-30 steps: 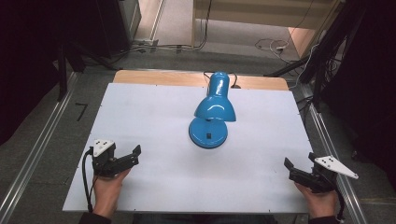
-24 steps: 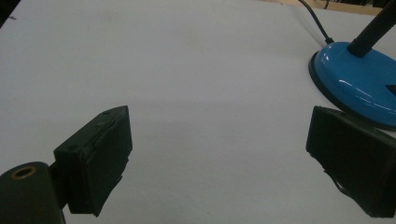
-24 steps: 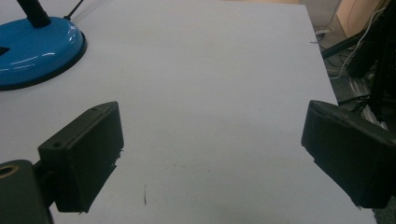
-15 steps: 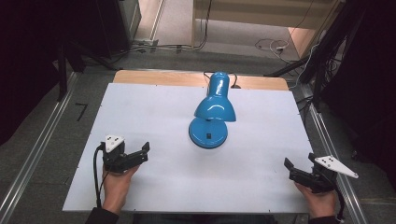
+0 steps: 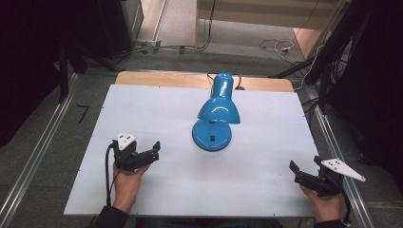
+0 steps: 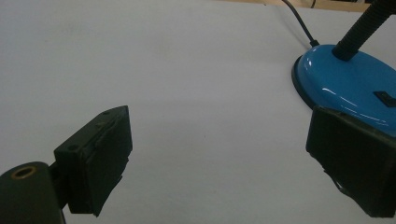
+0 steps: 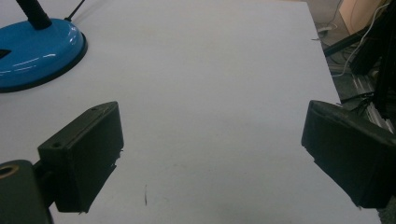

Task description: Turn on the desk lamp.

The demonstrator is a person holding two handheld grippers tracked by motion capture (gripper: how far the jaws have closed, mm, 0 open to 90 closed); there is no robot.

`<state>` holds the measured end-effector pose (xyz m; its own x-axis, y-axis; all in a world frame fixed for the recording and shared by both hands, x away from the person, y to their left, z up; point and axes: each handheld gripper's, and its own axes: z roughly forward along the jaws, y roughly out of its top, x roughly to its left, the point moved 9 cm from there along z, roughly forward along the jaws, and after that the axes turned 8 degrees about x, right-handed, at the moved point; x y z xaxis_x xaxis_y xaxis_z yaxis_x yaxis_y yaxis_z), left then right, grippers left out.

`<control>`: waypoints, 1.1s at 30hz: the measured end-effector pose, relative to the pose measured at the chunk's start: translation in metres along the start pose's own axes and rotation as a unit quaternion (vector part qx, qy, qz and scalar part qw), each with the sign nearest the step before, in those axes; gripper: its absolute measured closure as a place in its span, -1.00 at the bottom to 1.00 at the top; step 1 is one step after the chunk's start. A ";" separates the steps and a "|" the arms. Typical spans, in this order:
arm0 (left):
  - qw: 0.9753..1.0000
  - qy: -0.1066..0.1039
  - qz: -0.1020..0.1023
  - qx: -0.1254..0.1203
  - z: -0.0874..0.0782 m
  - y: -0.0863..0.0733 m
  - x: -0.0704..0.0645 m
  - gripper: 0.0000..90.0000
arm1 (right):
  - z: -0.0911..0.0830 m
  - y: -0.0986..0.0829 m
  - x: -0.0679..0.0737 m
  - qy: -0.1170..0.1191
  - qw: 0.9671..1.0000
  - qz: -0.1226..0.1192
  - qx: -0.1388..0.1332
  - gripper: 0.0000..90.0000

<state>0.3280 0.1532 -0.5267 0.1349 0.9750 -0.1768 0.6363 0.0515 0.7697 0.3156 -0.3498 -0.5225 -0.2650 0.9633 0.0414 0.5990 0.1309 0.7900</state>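
Observation:
A blue desk lamp (image 5: 217, 111) stands mid-table, its shade tipped down over its round base (image 5: 212, 137). In the high view my left gripper (image 5: 153, 150) is held low over the table to the left of the base, open, with nothing between its jaws. The left gripper view has the base (image 6: 343, 86) at the right, just beyond the right jaw, with its black gooseneck (image 6: 366, 25) and cord (image 6: 299, 23). My right gripper (image 5: 304, 167) hovers open near the table's front right corner. Far to its left sits the base (image 7: 32, 46).
The white tabletop (image 5: 157, 109) has a wooden strip (image 5: 157, 78) along its back edge. Metal rails (image 5: 38, 161) run along the floor on both sides. Cables (image 5: 275, 47) lie on the floor behind the table. The table's right edge (image 7: 336, 88) is close to my right gripper.
My left gripper has moved to the right, closer to the lamp base. The right gripper and the lamp have stayed still.

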 end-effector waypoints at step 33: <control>0.999 -0.031 0.028 -0.006 0.027 0.018 -0.045 -0.74 | 0.002 0.000 -0.001 0.007 1.000 0.010 0.000 -0.91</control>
<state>0.3538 0.1041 -0.5209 0.2167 0.9613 -0.1703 0.6178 0.0000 0.7864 0.3172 -0.3508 -0.5238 -0.2634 0.9625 0.0657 0.6049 0.1117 0.7884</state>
